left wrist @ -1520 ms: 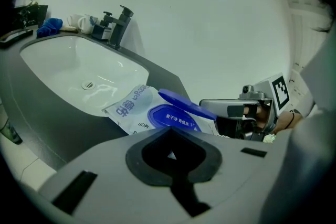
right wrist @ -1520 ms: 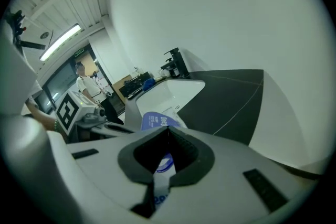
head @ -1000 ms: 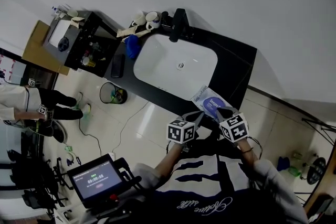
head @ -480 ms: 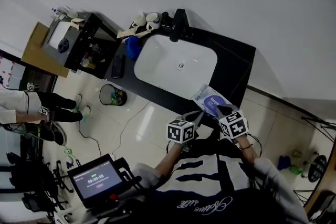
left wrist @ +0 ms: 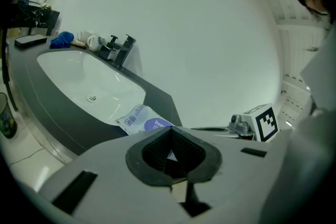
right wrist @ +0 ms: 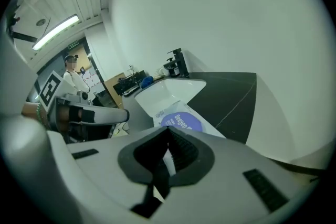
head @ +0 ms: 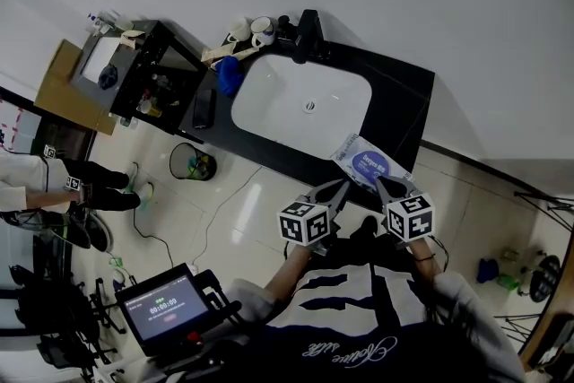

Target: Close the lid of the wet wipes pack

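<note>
The wet wipes pack (head: 368, 164) is white with a purple oval lid and lies on the black counter (head: 404, 103), at its near edge to the right of the sink. The lid looks flat on the pack (left wrist: 144, 122) (right wrist: 180, 121). My left gripper (head: 338, 187) is shut and empty, a little short of the pack's left corner. On the other side my right gripper (head: 385, 184) is also shut and empty, just short of the pack's near edge. Both gripper views look over closed jaws, the left gripper (left wrist: 169, 130) and the right gripper (right wrist: 169, 132), at the pack.
A white sink basin (head: 300, 108) fills the counter's middle, with a black faucet (head: 308, 36) behind it. Mugs (head: 251, 31), a blue cloth (head: 229, 76) and a dark flat object (head: 202, 109) sit at the left end. A bin (head: 191, 161) and a standing person (head: 36, 184) are on the floor.
Both grippers have drawn back from the pack toward me. The right gripper's tip, which was over the pack, now sits off it. The whole pack shows.
</note>
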{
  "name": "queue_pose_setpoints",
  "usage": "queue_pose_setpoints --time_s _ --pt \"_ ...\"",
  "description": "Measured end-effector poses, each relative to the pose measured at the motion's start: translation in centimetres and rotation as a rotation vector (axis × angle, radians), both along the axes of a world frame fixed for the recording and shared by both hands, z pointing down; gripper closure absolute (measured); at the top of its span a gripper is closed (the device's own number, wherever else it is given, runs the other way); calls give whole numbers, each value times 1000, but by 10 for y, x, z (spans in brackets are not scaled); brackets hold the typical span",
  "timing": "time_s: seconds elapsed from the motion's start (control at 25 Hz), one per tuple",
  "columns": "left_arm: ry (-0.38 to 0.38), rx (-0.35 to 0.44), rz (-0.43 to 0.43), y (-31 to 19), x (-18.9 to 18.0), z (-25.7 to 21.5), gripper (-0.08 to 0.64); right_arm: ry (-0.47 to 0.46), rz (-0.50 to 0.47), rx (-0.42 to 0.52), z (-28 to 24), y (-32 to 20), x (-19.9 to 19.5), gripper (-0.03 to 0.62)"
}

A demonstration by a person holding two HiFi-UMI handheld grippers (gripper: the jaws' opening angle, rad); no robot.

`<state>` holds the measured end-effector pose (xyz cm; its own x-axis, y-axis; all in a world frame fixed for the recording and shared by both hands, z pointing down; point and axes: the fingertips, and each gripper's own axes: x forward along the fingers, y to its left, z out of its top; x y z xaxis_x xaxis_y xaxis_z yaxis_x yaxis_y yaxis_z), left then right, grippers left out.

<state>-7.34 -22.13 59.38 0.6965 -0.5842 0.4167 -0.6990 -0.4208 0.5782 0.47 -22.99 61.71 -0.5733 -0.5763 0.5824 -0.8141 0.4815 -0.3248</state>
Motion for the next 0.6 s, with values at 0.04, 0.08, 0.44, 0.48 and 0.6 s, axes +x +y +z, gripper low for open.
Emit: queue_pose_setpoints --time_s 0.04,0.08,0.44,0.48,0.6 --pt "12 17 -1 1 -1 -6 558 -7 14 9 -4 2 0 594" --pt "23 33 0 3 -1 -12 558 -14 27 16 -6 5 1 594" --pt "76 100 62 33 -7 -24 560 -116 133 70 -23 33 -15 594" --pt "77 99 69 45 -8 -27 560 -121 140 78 -29 46 -17 594" --pt "81 86 88 87 -10 -36 560 -148 161 98 -49 91 -20 594"
